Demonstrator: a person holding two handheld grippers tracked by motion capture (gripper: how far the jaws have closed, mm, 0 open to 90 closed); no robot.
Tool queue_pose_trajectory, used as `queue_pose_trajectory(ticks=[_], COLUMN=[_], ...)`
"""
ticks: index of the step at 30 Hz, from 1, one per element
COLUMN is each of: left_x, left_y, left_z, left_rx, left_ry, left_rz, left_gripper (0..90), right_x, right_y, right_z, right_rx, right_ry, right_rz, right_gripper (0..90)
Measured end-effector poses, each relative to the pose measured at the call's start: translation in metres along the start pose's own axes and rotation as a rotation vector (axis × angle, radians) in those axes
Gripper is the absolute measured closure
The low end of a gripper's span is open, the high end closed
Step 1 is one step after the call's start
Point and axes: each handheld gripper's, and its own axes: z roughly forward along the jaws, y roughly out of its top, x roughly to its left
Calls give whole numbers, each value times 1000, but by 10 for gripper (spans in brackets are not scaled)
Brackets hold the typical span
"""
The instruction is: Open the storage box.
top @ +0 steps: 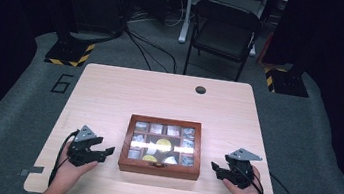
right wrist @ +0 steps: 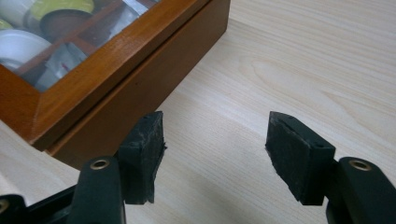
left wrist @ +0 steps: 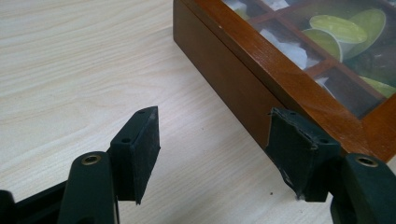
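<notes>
**Wooden box, tongs at either side**

High view: glass-lidded wooden box (top: pixel 161 147) at centre of counter (top: pixel 160 93), between left tongs (top: pixel 108 152) and right tongs (top: pixel 215 168).
Left gripper view: jaws spread, empty, box just beside.
Right gripper view: same.

The box (top: pixel 158 168) is reddish-brown wood with a clear lid crossed by brown bars; under it lie yellow-green rounds, white pieces and silvery packets. The surface (top: pixel 160 95) is pale beige with fine wood-grain streaks and one dark round hole. The left claw (top: pixel 108 151) and the right claw (top: pixel 214 168) are matte black with brass-coloured rivets, each topped by a grey plate. The floor (top: pixel 5 120) is grey; yellow-and-black stripes mark the stand bases (top: pixel 68 54)
</notes>
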Motion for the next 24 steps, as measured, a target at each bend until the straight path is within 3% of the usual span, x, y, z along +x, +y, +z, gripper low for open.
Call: queue_pose_trajectory(ticks=[9,17,24], left_x=[-8,-19,-27], left_y=[0,-1,-2], left_z=[-3,-8,-10], left_rx=[-1,1,-3], left_ry=[-6,-32,-47], left_rz=[-4,8,26], left_gripper=[344,347,347], right_x=[11,20,34], right_y=[3,4,1], right_z=[-6,-10,-17], right_rx=[-8,-21,-29], right_ry=[7,39,66], right_rz=[-27,-26,-55], right_gripper=[382,385,385])
